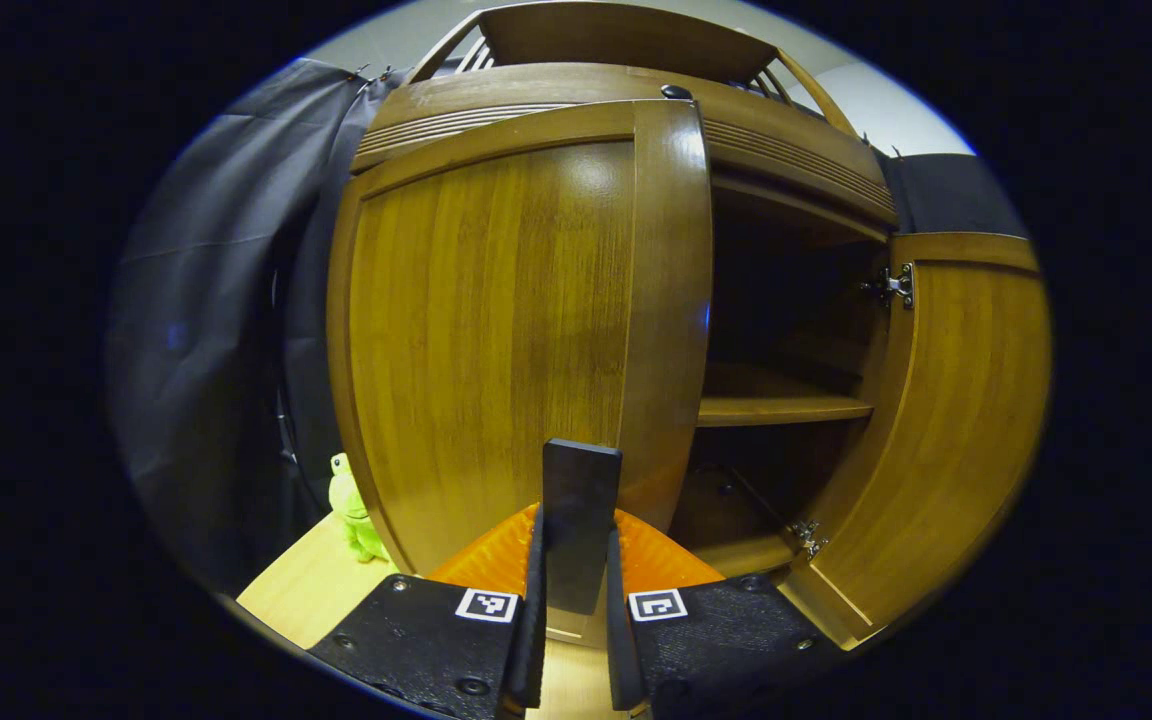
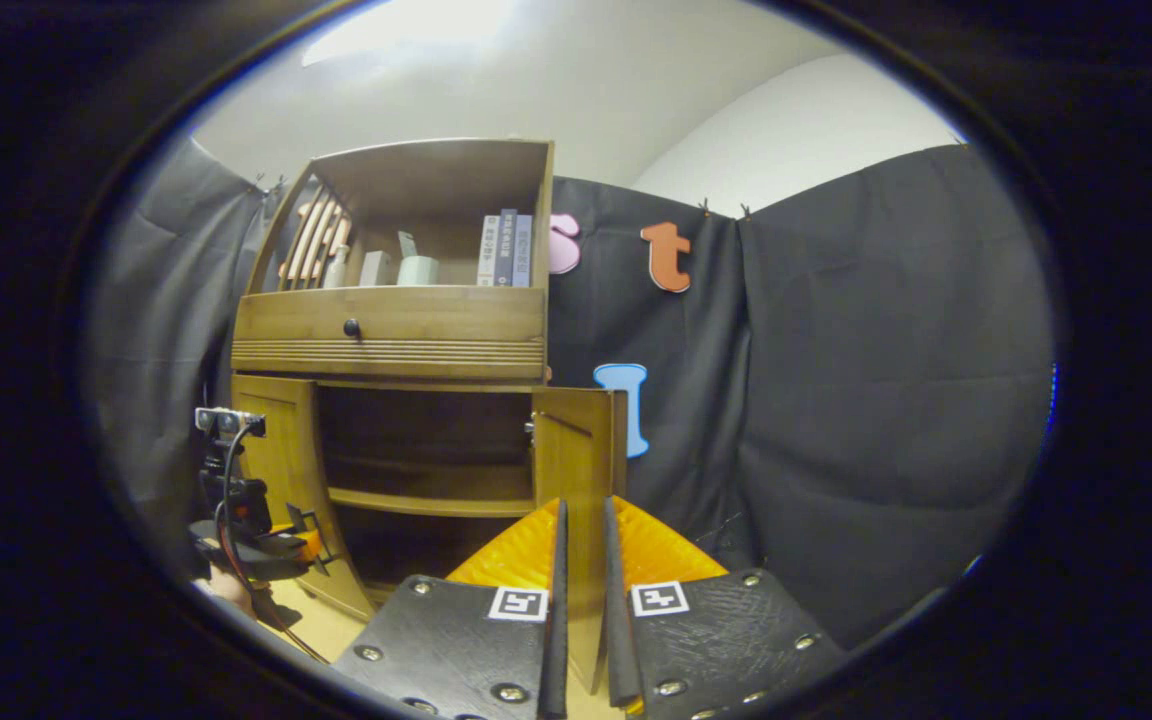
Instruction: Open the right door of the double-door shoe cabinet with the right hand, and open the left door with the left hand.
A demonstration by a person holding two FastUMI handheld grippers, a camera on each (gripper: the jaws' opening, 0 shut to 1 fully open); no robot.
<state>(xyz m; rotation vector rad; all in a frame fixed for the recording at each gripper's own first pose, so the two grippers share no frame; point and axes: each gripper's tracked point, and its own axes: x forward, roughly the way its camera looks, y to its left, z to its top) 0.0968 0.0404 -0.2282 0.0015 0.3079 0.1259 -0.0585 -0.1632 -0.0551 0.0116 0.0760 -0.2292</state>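
Left door (image 1: pixel 526 340): swinging on its hinges at the cabinet's left — stiff, glossy wood, likely slippery on the face.
Left tongs (image 1: pixel 576 560): clamping a dark upright handle at the door's free edge — the best hold.
Right door (image 2: pixel 576 470): standing wide open, far right.
Right tongs (image 2: pixel 581 600): narrowly parted, straddling that door's edge — grip unclear.

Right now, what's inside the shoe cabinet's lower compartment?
Inside the shoe cabinet, a wooden shelf and dark, bare-looking space above and below it. The left door covers the left half; deep corners are too dark.
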